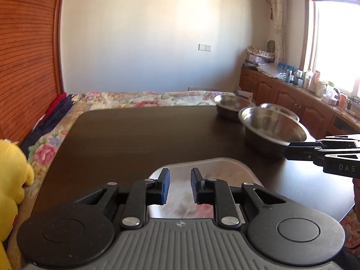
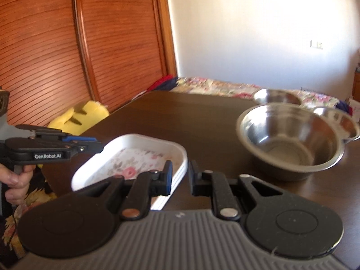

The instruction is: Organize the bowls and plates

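A white rectangular plate (image 1: pixel 213 166) (image 2: pixel 135 157) with a flower print lies on the dark table (image 1: pixel 135 135) near its front edge; its near side shows layered white rims. My left gripper (image 1: pixel 180 171) hovers over the plate's near end, open, with nothing between its blue pads. In the right wrist view the left gripper (image 2: pixel 99 145) ends at the plate's left rim. My right gripper (image 2: pixel 180 164) (image 1: pixel 286 153) hangs above the plate's right corner, its jaws nearly together and empty. A large steel bowl (image 1: pixel 272 126) (image 2: pixel 290 139) stands to the right, with two smaller bowls (image 1: pixel 229 105) (image 2: pixel 342 121) behind it.
A yellow plush toy (image 1: pixel 11 180) (image 2: pixel 78 117) sits off the table's left edge. A floral bed cover (image 1: pixel 135 96) lies beyond the far edge, a slatted wooden wardrobe (image 1: pixel 27 56) stands at left. Cluttered cabinets (image 1: pixel 303 94) run under the window. A hand (image 2: pixel 15 180) grips the left handle.
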A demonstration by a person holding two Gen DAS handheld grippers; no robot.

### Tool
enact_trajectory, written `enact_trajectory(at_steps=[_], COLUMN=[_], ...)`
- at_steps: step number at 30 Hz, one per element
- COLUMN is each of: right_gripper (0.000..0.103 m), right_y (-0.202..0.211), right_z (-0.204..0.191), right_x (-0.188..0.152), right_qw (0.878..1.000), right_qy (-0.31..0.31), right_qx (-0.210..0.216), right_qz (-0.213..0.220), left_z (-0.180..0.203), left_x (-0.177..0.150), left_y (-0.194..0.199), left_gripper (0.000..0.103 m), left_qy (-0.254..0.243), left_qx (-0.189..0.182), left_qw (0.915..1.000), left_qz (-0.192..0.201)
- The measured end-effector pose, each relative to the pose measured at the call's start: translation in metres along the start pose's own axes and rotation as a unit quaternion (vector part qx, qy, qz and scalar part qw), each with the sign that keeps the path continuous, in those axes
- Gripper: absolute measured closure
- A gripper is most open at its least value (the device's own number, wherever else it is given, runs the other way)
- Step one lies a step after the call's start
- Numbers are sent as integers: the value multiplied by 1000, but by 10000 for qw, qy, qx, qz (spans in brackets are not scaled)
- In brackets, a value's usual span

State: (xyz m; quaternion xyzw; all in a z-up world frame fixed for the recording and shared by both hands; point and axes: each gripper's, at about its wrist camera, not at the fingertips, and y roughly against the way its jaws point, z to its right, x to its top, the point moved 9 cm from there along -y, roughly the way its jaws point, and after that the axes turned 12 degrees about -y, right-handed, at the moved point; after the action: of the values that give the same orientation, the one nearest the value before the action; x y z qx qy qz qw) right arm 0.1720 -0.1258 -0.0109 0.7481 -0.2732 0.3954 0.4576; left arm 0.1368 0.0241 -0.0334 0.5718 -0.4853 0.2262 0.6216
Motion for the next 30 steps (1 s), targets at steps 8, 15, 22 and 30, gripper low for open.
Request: enact_trajectory(at_steps=[8, 15, 22, 30], right_gripper=[86, 81, 64, 48], right_y=[16, 23, 11, -2], right_z=[56, 107, 150, 168], right_x=[27, 45, 52, 47], right_qw=[9969, 9895, 9862, 9868], right_qy=[-94, -160, -417, -529], right_qx=[-485, -856, -883, -793], right_qz=[618, 1154, 1336, 1309], left_z=[36, 64, 79, 86], left_x=[33, 53, 68, 73], left_y=[-35, -70, -94, -112], left_gripper=[72, 54, 31, 26], left_qy=[-193, -303, -309, -341], left_qx=[-212, -300, -293, -303], left_qw=[9996, 9991, 9991, 9990], left_qz=[81, 11, 40, -22])
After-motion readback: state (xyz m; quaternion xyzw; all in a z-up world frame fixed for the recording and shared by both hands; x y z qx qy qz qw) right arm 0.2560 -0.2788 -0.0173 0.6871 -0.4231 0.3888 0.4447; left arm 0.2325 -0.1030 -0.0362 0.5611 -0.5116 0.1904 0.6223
